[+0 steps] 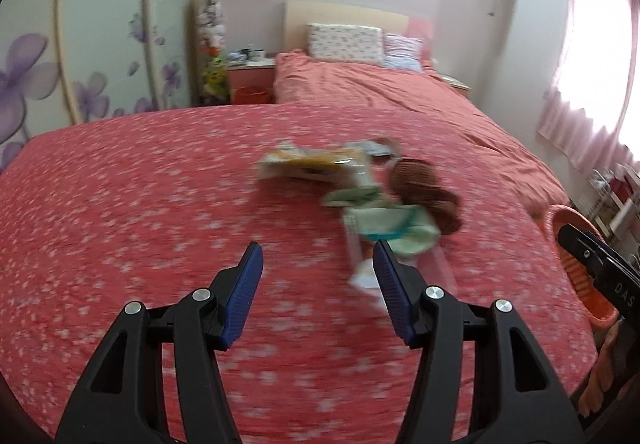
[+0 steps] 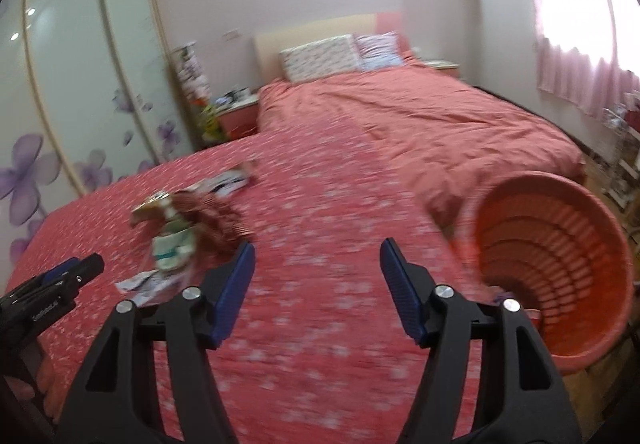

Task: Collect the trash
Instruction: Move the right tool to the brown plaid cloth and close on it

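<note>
Blur smears the wrappers on the bedspread; both claws gape, holding nothing.

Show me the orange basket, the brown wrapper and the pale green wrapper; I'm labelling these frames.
orange basket (image 2: 560,244): right wrist view, inner wall.
brown wrapper (image 1: 424,183): left wrist view, its middle.
pale green wrapper (image 1: 396,228): left wrist view, its middle.

Ahead of me: bed in red floral cover, two pillows at headboard, flowered wardrobe left, pink curtain right.
</note>
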